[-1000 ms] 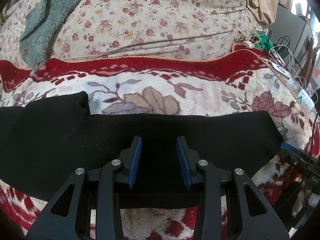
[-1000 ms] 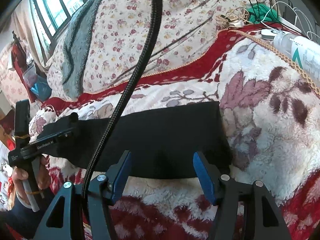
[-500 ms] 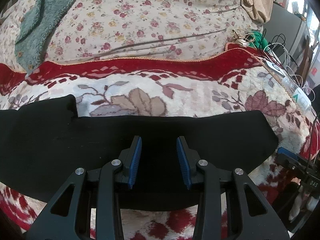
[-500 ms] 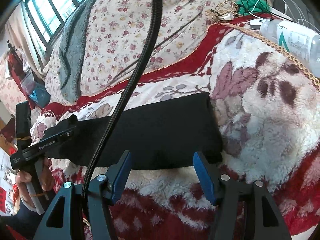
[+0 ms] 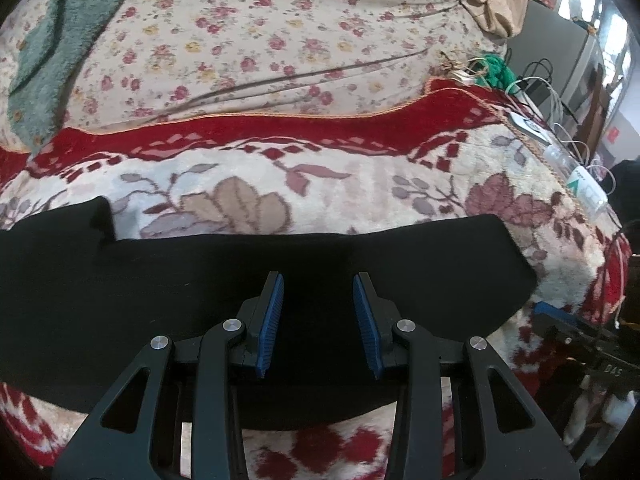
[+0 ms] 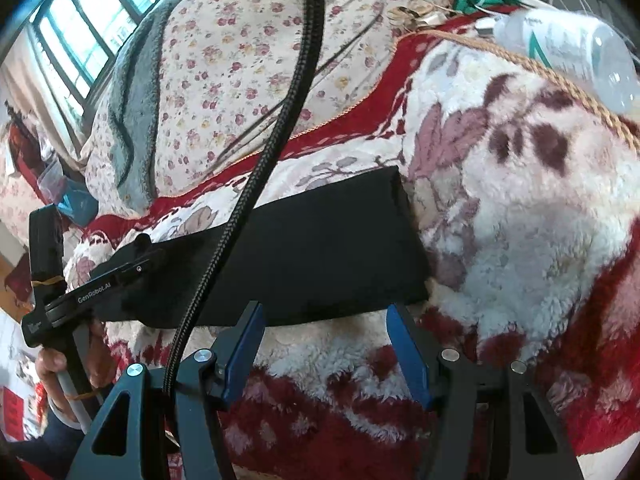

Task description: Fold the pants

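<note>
While the black pants [image 5: 280, 292] lie as a long flat band on the red floral blanket [image 5: 320, 184], both grippers hover empty: left gripper [image 5: 318, 320] half open above the band's middle, right gripper [image 6: 324, 344] spread wide just short of its near edge. Pinching both layers near the square end should keep the fold even. Only the right view shows that end's corners and the hand [image 6: 60, 384] gripping the left tool's handle.

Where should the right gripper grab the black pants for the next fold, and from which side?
Probably the near right corner of the black pants, at their squared-off end. The right gripper hangs open just short of the near edge, so come in low from that near side, sliding one finger under the edge. The pants lie flat on the fluffy blanket, so there's nothing raised to pinch.
</note>
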Tool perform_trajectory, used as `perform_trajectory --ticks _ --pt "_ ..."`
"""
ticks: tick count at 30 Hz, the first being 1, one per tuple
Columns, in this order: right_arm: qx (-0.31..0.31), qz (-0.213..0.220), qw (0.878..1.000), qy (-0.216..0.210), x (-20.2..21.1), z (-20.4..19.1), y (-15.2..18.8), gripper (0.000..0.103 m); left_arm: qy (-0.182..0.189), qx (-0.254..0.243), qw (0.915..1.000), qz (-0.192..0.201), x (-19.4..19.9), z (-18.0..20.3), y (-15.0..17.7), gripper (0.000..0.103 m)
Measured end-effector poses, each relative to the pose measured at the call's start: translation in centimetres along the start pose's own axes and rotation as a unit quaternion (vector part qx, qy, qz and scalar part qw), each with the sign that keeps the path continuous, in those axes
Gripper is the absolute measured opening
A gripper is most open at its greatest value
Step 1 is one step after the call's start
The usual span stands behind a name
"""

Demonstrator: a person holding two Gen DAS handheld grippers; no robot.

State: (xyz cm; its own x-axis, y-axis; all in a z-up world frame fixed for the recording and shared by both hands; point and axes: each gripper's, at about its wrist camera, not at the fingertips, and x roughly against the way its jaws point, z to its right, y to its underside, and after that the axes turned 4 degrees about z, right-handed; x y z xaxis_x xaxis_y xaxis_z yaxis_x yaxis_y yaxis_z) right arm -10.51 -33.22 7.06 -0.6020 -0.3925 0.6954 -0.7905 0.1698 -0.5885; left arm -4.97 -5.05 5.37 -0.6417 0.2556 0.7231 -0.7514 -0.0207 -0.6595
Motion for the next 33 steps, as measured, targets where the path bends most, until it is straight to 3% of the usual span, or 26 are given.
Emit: perform_trajectory --ticks 10,14,25,33 --pt "-0.022 -0.015 1.000 -0.010 -0.8 0.2 0.0 0.062 0.037 -0.009 0.9991 -0.018 -1.3 1.7 -1.5 0.036" --pt "-0.032 -0.053 0.998 -0.015 -2.0 0.1 0.4 0.063 0.044 -0.020 0.9986 -0.023 -1.6 2.2 -1.8 0.036" --pt "-0.098 -0.011 0.995 -0.033 -3.7 1.6 -1.2 0.063 0.072 -0.022 0.9964 -0.039 -4.0 3.1 -3.5 0.036" --pt "-0.085 -0.005 0.996 -0.027 -3.8 1.2 -1.0 0.064 0.077 -0.034 0.9952 -0.049 -5.4 4.1 -4.1 0.036"
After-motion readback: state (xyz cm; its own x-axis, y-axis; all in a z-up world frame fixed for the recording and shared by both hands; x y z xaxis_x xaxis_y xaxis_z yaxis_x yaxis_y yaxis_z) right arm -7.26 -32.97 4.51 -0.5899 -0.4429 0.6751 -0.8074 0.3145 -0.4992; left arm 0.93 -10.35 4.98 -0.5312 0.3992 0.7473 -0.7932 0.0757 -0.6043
